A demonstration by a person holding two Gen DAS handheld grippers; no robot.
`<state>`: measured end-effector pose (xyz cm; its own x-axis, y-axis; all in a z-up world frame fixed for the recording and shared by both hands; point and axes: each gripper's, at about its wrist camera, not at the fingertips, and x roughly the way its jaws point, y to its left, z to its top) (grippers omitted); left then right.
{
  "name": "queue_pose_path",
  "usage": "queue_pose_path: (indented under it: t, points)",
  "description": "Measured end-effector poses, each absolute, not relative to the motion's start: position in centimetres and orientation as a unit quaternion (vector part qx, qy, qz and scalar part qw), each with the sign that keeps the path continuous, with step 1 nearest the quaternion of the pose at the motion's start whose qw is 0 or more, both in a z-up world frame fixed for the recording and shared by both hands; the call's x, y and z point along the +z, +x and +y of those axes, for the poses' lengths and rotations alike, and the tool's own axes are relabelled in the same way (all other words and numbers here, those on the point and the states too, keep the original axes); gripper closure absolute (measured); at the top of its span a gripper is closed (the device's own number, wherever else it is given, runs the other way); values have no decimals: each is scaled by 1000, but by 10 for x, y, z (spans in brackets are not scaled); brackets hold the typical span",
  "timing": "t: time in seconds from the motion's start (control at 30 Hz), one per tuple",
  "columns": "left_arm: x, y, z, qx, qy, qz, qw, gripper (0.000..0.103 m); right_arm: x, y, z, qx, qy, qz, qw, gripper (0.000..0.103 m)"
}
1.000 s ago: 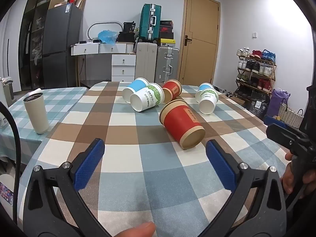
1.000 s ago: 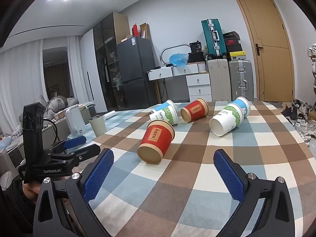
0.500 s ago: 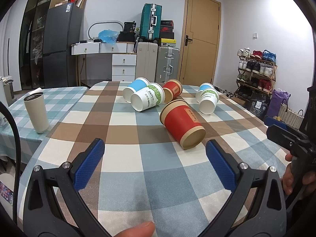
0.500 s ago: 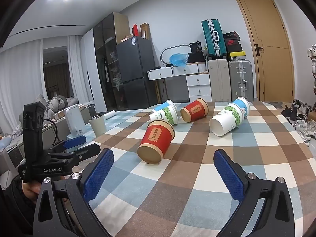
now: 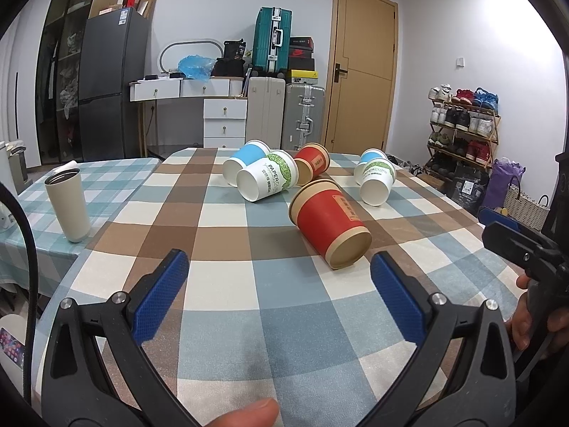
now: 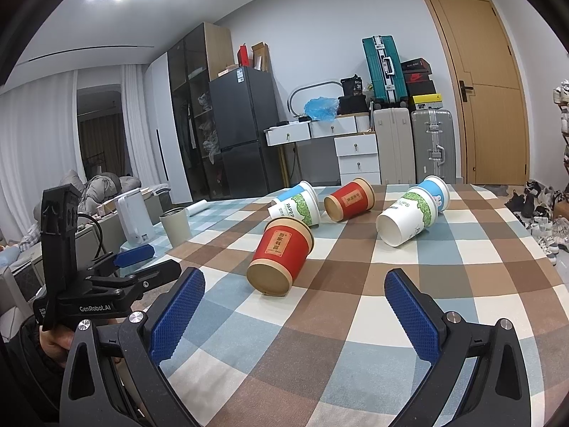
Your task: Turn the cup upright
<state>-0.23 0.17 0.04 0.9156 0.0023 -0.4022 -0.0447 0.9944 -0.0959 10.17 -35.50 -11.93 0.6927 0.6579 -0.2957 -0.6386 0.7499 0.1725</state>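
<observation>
— Looking for any shift since a second ago: none worth the name. Same framing in both wrist views, same spot for every cup.

— Meaning no step begun yet?

— Seems so. Left gripper spread wide over the near part of the checked table, nothing between the blue pads. Right gripper likewise wide open and empty, held over the same near stretch from the other side.

— And the cup to be righted?

— Most likely the nearest red cup. Lying on its side on the table, just ahead of both grippers, closed bottom toward the cameras and mouth pointing away. Touched by neither gripper.

— Anything else around?

— More paper cups tipped over farther back: a white-and-green cup against a blue cup, a small red cup behind, another pair off to the right. Also a beige tumbler, upright on the neighbouring table, probably no part of the job.

— So, for the task?

— Judged to be at the very start: approach, grasp and turn all yet to come.
</observation>
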Motion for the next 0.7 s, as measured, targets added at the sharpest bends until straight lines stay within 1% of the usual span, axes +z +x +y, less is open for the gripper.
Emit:
queue_pose_path:
  t: [0.7]
  points:
    - [0,-2,4,12,-49,205,977,1,-119,102,-355,352,28,171,920,0]
